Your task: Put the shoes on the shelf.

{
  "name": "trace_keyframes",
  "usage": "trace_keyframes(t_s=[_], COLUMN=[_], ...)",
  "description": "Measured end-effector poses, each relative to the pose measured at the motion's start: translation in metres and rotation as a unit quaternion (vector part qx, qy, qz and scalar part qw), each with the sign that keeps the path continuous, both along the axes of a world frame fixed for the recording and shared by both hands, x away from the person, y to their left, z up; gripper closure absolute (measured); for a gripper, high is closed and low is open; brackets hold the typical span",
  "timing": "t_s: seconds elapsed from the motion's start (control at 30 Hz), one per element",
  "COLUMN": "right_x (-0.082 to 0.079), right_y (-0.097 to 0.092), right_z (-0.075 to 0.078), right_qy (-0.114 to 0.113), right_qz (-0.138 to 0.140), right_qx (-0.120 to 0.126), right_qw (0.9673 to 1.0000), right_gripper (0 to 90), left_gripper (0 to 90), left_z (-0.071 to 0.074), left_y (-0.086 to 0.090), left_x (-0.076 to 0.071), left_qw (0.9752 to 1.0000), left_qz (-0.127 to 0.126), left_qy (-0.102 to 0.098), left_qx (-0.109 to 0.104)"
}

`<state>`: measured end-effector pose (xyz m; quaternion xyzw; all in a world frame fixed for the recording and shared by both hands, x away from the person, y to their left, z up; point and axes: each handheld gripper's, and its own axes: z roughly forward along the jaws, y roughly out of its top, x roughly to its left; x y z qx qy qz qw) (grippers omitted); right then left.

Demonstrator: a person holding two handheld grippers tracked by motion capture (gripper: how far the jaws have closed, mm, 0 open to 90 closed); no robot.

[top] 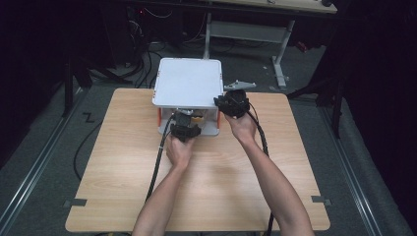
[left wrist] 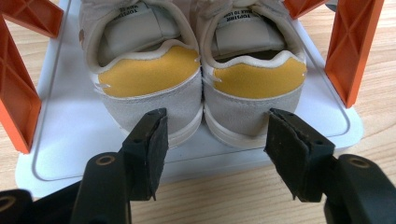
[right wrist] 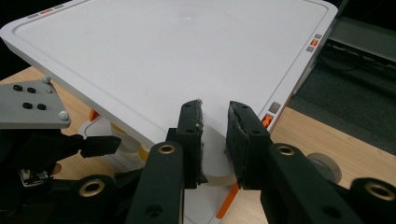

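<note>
Shoe rack, lower shelf (left wrist: pixel 70 121): your left gripper (left wrist: pixel 212 135) is spreading wide around the sneaker heels (left wrist: pixel 196 88); your right gripper (right wrist: pixel 215 135) is pinching the lid edge (right wrist: pixel 140 126).

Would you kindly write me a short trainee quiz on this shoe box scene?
1. True or false: the left gripper is clamped on the shoes.
2. What does the right gripper hold? A) the white lid B) an orange post C) a shoe
3. Fill in: the shoes' heel tabs are ____.
Key: 1 false, its jaws stand open at the heels; 2 A; 3 yellow.
</note>
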<state>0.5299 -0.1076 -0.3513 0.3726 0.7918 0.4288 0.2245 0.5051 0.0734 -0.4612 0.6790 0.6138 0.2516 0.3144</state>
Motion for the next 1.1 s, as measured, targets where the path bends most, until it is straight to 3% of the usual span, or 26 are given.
trace_keyframes(t_s=[0.57,0.77,0.93,1.03,1.1], right_x=[-0.001,-0.003,-0.007,-0.01,-0.012], right_y=[-0.001,-0.001,-0.01,-0.02,-0.027], right_z=[0.001,0.002,0.006,0.006,0.005], right_qy=[0.002,0.001,0.004,0.007,0.009], right_qz=[-0.004,-0.007,-0.015,-0.018,-0.021], right_qx=[0.0,0.002,-0.003,0.019,0.021], right_qw=[1.0,1.0,0.9999,0.9996,0.9995], right_gripper=[74.6,65.1,59.4,57.7,56.7], left_gripper=[36.2,36.4,35.9,35.7,35.4], left_z=[0.003,0.007,0.016,0.022,0.025], left_y=[0.002,0.012,0.019,0.022,0.023], left_x=[-0.006,-0.015,-0.023,-0.027,-0.03], left_qw=[0.9999,0.9997,0.9992,0.9986,0.9978], left_qz=[-0.012,-0.026,-0.036,-0.046,-0.059], left_qy=[-0.001,-0.003,-0.017,-0.024,-0.028], left_qx=[0.008,0.004,-0.001,-0.003,-0.011])
